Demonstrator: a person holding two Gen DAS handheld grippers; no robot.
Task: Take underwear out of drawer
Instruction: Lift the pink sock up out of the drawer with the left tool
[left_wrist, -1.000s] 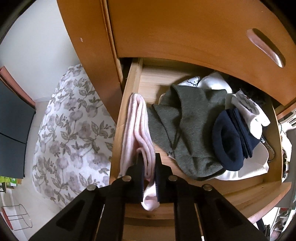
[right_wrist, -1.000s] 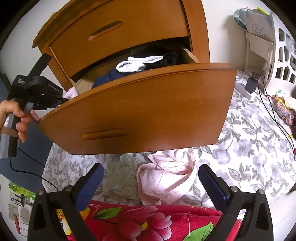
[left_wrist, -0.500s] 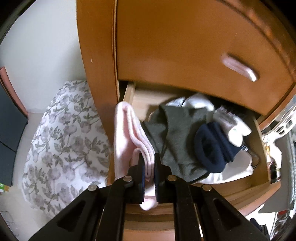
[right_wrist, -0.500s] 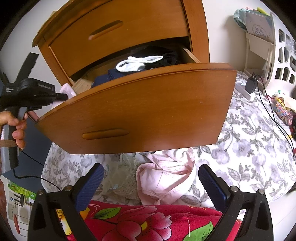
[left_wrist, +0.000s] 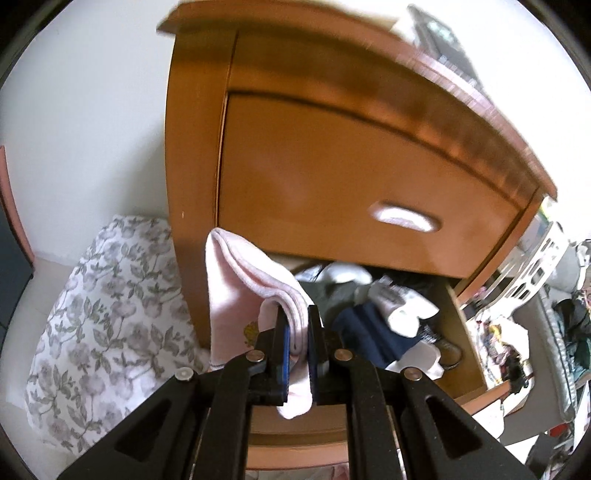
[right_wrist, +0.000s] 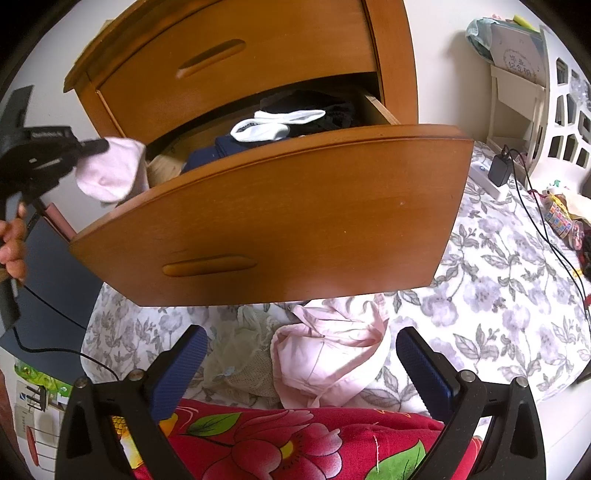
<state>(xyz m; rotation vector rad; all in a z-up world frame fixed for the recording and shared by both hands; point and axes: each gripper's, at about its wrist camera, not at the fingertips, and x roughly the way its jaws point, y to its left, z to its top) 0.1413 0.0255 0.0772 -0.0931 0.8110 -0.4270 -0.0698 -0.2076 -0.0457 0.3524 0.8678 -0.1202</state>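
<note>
Left hand-held gripper clamps pink underwear, a soft folded knit held above the left end of the open drawer; its trailing fold may snag the glossy wooden rim or slip free; right hand-held gripper gapes empty over the floral bed

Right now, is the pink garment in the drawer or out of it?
Out, mostly. The pink garment hangs from the shut left gripper, raised above the drawer at its corner; its lower end is hidden.
</note>
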